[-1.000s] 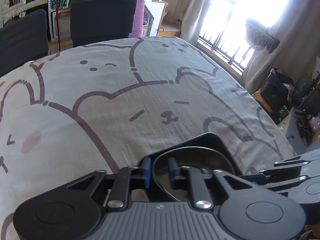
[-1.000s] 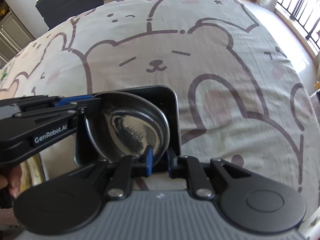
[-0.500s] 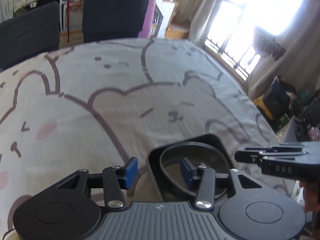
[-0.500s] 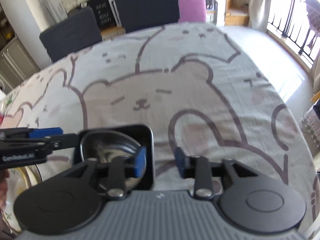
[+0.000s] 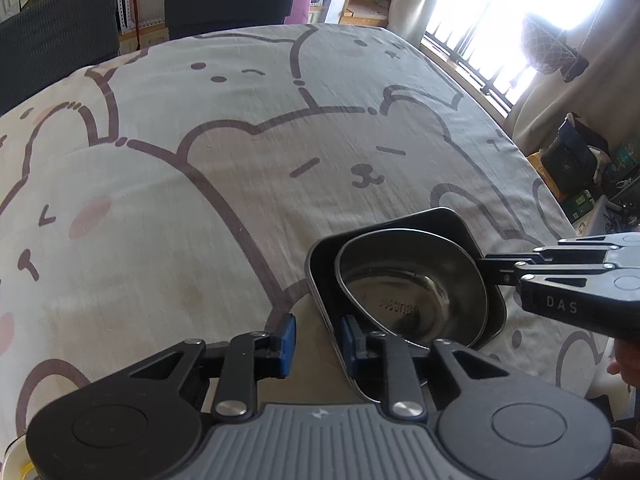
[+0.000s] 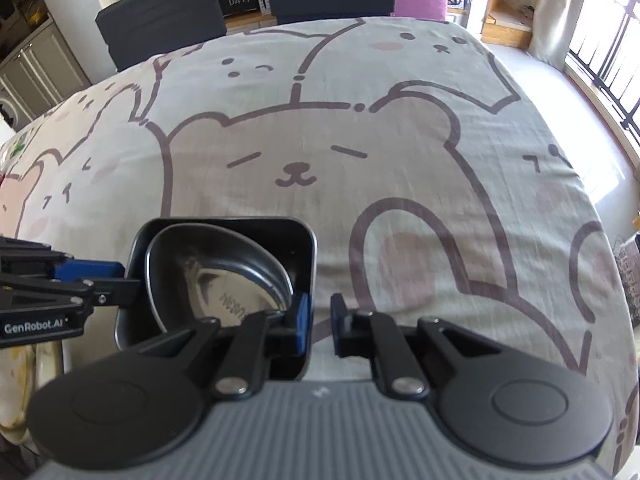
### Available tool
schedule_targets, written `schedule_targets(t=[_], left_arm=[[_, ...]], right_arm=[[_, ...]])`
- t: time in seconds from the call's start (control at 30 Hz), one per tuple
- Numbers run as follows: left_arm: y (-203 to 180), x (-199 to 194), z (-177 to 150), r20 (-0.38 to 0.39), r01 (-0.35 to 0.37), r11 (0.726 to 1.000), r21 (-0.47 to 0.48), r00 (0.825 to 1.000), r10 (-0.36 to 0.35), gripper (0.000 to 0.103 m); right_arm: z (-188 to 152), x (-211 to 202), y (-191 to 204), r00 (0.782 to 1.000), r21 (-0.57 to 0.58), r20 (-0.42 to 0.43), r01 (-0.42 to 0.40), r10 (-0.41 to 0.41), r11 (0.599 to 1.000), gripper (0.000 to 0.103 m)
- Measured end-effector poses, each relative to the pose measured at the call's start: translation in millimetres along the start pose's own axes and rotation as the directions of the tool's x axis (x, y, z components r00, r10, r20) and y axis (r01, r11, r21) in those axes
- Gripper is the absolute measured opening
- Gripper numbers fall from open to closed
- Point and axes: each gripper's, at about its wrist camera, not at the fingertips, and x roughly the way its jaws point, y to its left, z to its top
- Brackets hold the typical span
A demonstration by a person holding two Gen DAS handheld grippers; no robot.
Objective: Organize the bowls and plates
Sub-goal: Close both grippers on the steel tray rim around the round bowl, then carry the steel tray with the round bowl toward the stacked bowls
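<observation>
Both grippers' jaws have just been closing, straddling opposite walls of the black tray [image 5: 472, 226].
Left gripper [image 5: 316, 336] and right gripper [image 6: 320, 320] look unclamped; metal bowl [image 5: 412, 280] sits inside.

Steel bowl [image 5: 412, 300]: polished metal, glossy, mirror-like inside with stamped lettering on the base. Square tray [image 5: 452, 220] under it: dark, smooth, semi-gloss finish with a thin bright metal edge. Worktop cloth [image 5: 240, 160]: matt woven cotton-like fabric, fine creases, printed bear outlines. Left claw [image 5: 316, 340]: matt black plastic links, shiny metal rivets, blue rubbery pads, ribbed grey plastic body. Right claw [image 6: 320, 324]: same materials. Chair backs [image 6: 160, 28]: dark ribbed textile.
</observation>
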Motion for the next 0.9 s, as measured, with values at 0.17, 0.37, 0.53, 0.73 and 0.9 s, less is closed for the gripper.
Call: schedule_targets(t=[0.17,0.37,0.53,0.73,0.9], left_arm=[[-1,4,0,-0.013,0.029,0.999,-0.019,0.999,-0.029,0.014],[3,7,-1,-0.033,0.057,0.996,-0.065,0.998,-0.060,0.011],[8,5,-1,-0.026,0.084,0.990,-0.111,0.996,-0.087,0.008],[14,-15,2,0.052,0.152,0.974,-0.167,0.988,-0.145,0.008],[22,-45,1,0.140,0.206,0.955,-0.214,0.974,-0.178,0.008]], right_arm=[[3,7,-1,1.000,-0.006,-0.019,-0.018,0.018,1.000,0.010],[3,11,-3,0.998,0.001,-0.044,-0.049,0.049,0.999,0.005],[2,9,-9,0.996,0.042,-0.053,-0.076,0.078,0.996,0.005],[1,-9,-20,0.994,0.102,0.003,-0.113,0.113,0.988,0.005],[1,-35,-23,0.986,0.127,0.083,-0.152,0.142,0.980,0.005]])
